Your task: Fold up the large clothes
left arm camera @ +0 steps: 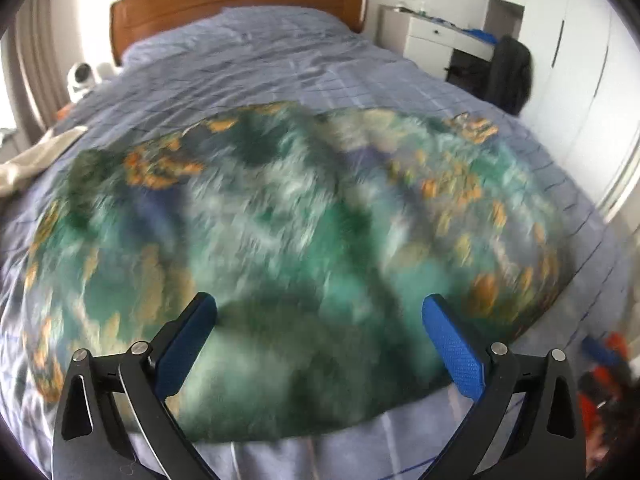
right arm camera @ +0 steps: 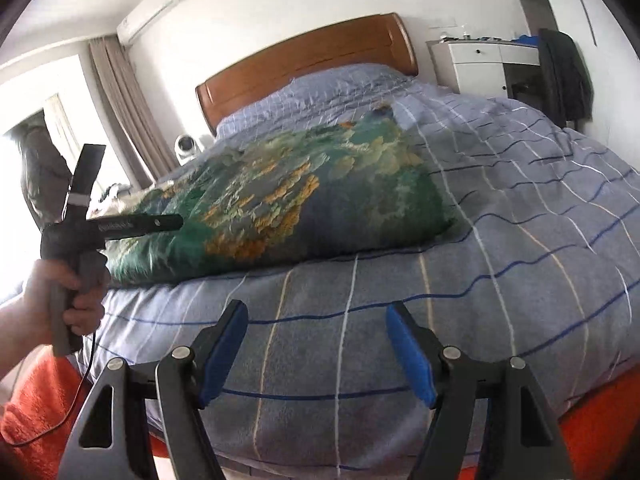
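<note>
While apparently folded, garment (right arm camera: 280,200) on bed (right arm camera: 500,240)

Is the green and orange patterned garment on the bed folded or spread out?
Folded, it seems: the green and orange patterned garment lies as a compact, thick rectangle on the blue striped bedspread, with no sleeves showing.

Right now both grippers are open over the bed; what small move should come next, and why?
Probably lower the left gripper onto the near edge of the green and orange patterned garment and close on it. Its blue-padded fingers are spread with that edge just beneath them, while the right gripper is over bare striped blue bedding, off to the garment's side.
</note>
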Demonstrator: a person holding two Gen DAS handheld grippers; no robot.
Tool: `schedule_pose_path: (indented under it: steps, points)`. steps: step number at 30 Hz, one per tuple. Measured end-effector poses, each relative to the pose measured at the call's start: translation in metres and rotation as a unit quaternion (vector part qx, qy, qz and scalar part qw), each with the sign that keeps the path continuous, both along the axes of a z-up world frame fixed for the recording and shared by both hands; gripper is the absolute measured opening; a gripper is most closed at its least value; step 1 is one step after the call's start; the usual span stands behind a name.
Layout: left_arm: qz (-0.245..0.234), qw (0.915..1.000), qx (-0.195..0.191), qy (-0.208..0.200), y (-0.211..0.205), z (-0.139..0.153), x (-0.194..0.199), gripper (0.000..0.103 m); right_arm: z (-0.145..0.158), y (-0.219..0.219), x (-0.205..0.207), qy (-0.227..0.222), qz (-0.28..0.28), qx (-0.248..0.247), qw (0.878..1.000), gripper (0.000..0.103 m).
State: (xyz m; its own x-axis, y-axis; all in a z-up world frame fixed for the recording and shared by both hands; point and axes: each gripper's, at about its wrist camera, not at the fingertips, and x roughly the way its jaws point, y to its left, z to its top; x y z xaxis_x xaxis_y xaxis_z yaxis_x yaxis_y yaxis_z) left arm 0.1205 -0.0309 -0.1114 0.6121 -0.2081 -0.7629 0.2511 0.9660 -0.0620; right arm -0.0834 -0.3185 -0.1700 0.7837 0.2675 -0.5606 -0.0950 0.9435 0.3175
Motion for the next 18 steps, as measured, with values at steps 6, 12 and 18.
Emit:
schedule_pose_path:
  steps: [6,12,18]
  points:
    - [0.05,0.9985,0.024,0.002,-0.001,0.017,0.1,0.102,0.005,-0.004,0.007,-0.01,-0.012,0.014,1.0,0.073]
    - [0.087,0.9932,0.027,0.072,0.01,-0.04,0.137,0.102,-0.002,0.003,0.011,0.003,-0.01,-0.011,1.0,0.073]
    - [0.01,0.9989,0.044,0.012,0.008,-0.035,0.042,0.102,-0.007,0.004,0.022,0.013,-0.011,-0.013,1.0,0.073]
